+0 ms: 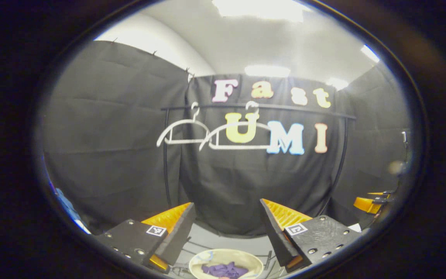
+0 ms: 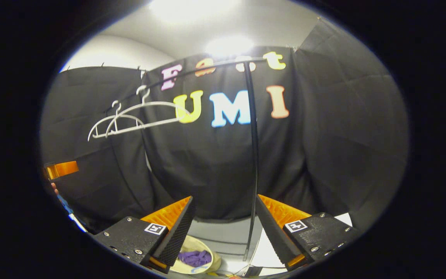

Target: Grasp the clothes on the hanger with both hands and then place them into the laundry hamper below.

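Two bare white hangers (image 1: 211,133) hang from a black rail (image 1: 258,106); in the right gripper view the hangers (image 2: 138,114) sit upper left. A purple garment (image 1: 225,270) lies inside the round cream hamper (image 1: 246,257) on the floor below. My left gripper (image 1: 227,211) stands open above the hamper, nothing between its fingers. My right gripper (image 2: 225,207) is open too, with the purple garment (image 2: 195,257) in the hamper (image 2: 192,244) showing low between its fingers. The other gripper appears as an orange part (image 1: 368,203) at the right edge of the left gripper view.
The rack's black upright post (image 2: 254,155) runs down just in front of my right gripper's right finger. Black cloth walls close the booth on all sides. A light floor (image 1: 230,238) lies under the rack. An orange piece (image 2: 62,169) and a hand show at the left edge.
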{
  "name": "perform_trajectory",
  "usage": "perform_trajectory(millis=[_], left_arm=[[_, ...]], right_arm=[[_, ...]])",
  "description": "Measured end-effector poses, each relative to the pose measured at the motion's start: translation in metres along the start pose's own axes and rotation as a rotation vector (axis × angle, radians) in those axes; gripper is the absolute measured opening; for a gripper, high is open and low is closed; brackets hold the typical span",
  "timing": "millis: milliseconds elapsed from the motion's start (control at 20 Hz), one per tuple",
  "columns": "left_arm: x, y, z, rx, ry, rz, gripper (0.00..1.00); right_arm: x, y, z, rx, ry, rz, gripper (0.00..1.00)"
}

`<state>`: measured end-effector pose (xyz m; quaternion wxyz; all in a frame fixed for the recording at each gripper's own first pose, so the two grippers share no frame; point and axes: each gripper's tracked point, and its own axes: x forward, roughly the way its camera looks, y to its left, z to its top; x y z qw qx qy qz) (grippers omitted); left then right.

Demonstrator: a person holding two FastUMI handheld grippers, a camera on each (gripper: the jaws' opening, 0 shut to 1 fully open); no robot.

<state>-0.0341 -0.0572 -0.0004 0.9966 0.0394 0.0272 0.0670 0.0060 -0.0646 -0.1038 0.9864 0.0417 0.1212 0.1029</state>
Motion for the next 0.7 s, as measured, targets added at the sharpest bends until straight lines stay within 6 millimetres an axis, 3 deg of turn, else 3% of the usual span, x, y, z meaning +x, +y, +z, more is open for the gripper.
perform_trajectory(millis=[50,150,250,450,600,700], left_arm=[[-0.001,0.000,0.022,-0.001,-0.037,-0.027,1.00],[-0.022,0.007,0.046,0.002,-0.100,-0.077,0.99],[-0.020,0.015,0.058,0.000,-0.116,-0.111,0.99],[-0.017,0.026,0.072,0.094,-0.164,-0.123,0.99],[-0.010,0.031,0.060,0.116,-0.164,-0.101,0.99],[-0.006,0.027,0.053,0.087,-0.160,-0.128,0.99]], right_arm=[[-0.003,-0.003,0.019,-0.014,-0.049,-0.027,0.95],[-0.015,-0.007,0.055,-0.037,-0.142,-0.077,0.90],[-0.023,-0.012,0.078,-0.040,-0.211,-0.120,0.91],[-0.051,-0.033,0.101,-0.017,-0.280,-0.219,0.95],[-0.072,-0.064,0.102,-0.034,-0.308,-0.350,0.90],[-0.082,-0.080,0.096,-0.060,-0.299,-0.409,0.95]])
